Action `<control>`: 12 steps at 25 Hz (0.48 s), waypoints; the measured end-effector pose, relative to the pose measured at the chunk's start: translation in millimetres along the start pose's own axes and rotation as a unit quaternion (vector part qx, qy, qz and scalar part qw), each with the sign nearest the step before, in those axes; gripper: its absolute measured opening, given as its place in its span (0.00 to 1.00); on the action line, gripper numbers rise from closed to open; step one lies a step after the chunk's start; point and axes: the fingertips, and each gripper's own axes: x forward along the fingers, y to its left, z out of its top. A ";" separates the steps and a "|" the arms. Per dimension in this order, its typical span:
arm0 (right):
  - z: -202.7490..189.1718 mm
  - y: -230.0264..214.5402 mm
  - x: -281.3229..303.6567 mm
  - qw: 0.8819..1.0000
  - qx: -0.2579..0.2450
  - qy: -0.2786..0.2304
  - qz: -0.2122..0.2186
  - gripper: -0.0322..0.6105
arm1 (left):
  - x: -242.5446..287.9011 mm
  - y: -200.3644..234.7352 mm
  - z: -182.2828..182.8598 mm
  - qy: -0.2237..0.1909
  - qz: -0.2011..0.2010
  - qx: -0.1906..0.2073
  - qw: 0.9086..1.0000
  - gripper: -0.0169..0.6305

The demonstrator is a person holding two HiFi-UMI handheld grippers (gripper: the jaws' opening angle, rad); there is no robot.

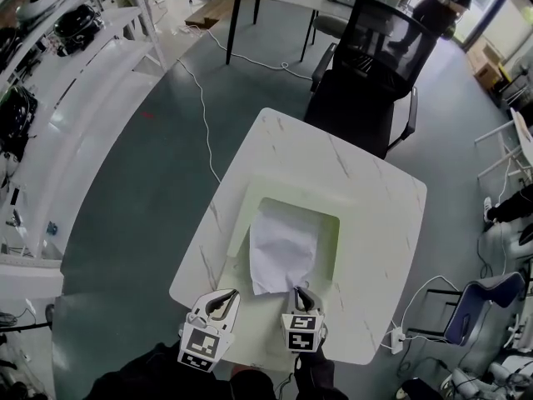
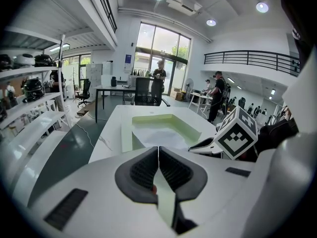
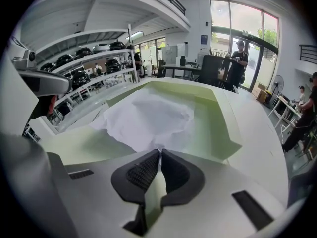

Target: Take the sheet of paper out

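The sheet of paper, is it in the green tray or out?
Mostly inside: the sheet of paper lies crumpled in the tray, its near edge over the rim, pinched by the right hand-held gripper.

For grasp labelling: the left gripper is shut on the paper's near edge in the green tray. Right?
No. The right gripper, not the left gripper, is shut on the paper's near edge in the green tray; the right gripper view shows it.

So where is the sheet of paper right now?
In the head view the sheet of paper lies crumpled in the pale green tray on the table, its near edge pinched by the right gripper.
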 end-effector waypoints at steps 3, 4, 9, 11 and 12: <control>0.4 2.3 -6.5 1.000 0.002 -0.001 -0.002 0.08 | -4.5 -0.3 1.9 -0.004 -0.002 0.004 1.000 0.07; 0.6 2.8 -9.2 1.000 0.002 -0.002 -0.003 0.08 | -5.9 -0.8 2.6 -0.006 -0.002 0.005 1.000 0.07; 7.0 4.1 -30.9 1.000 0.009 -0.015 -0.011 0.08 | -18.3 -8.1 13.5 -0.016 -0.011 0.013 1.000 0.07; 9.1 4.5 -42.4 1.000 0.010 -0.020 -0.018 0.08 | -25.8 -11.9 18.0 -0.020 -0.015 0.019 1.000 0.07; 10.0 4.9 -48.3 0.999 0.011 -0.024 -0.023 0.08 | -29.8 -13.4 19.9 -0.023 -0.017 0.021 0.999 0.07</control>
